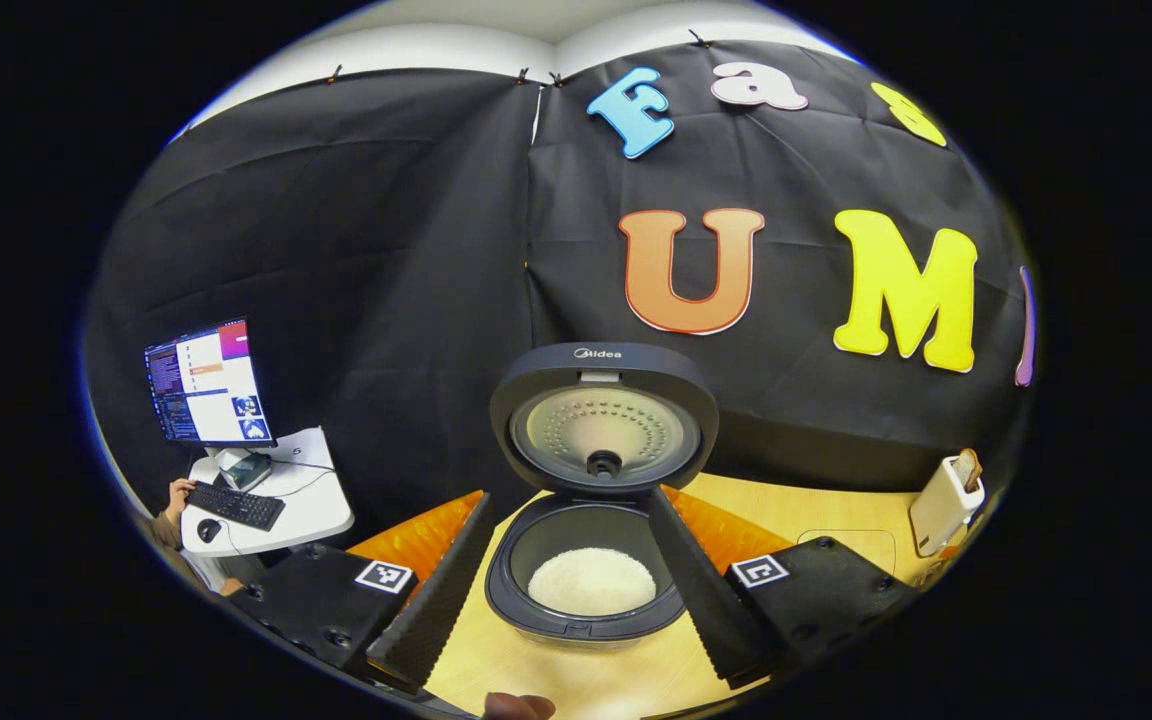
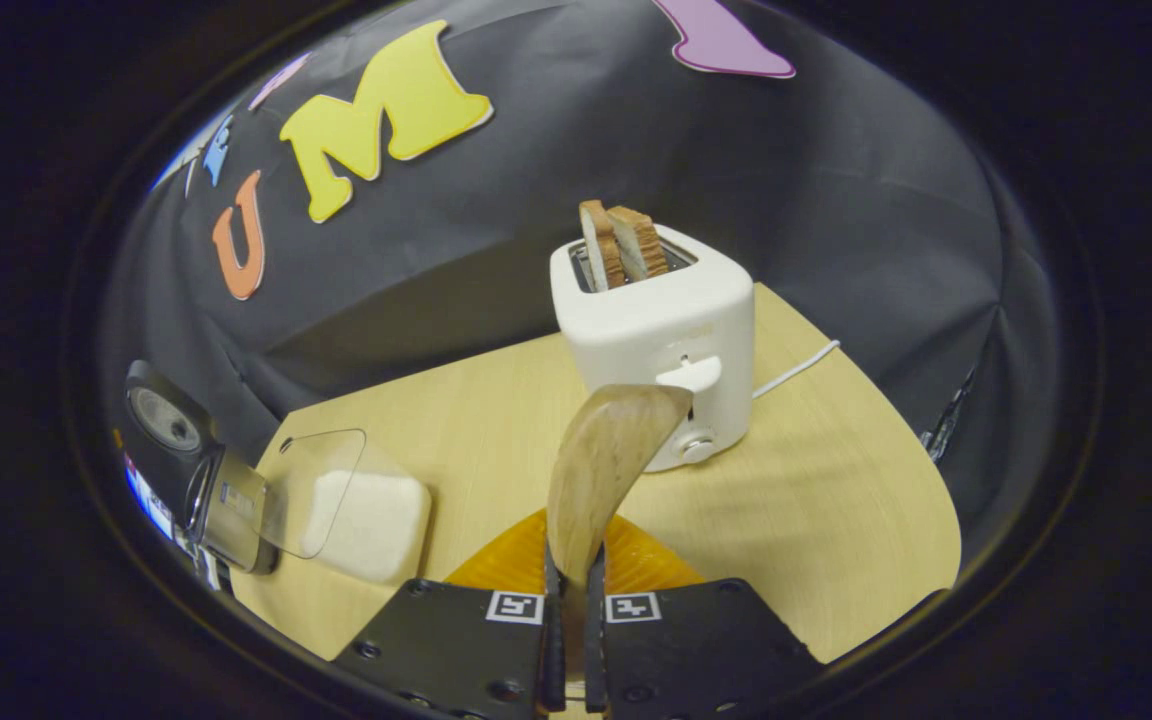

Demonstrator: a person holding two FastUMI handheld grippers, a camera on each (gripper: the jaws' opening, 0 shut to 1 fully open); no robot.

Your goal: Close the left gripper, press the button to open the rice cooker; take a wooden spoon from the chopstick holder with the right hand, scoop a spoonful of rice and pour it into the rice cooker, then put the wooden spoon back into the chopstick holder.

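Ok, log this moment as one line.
rice cooker lid open, rice inside | left tongs open | right tongs shut on wooden spoon | toaster ahead

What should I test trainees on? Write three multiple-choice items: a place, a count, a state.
1. Where is the spoon?
A. On the table.
B. In a holder.
C. Between the right gripper's fingers.

2. How many bread slices stand in the toaster?
A. Two.
B. One.
C. Four.

3. The cooker's lid is:
A. Shut.
B. Raised open.
C. Lying on the table.

Answers: 1 C, both fingers press its handle; 2 A, two slices stick out of the slots; 3 B, the lid stands up with rice showing inside.
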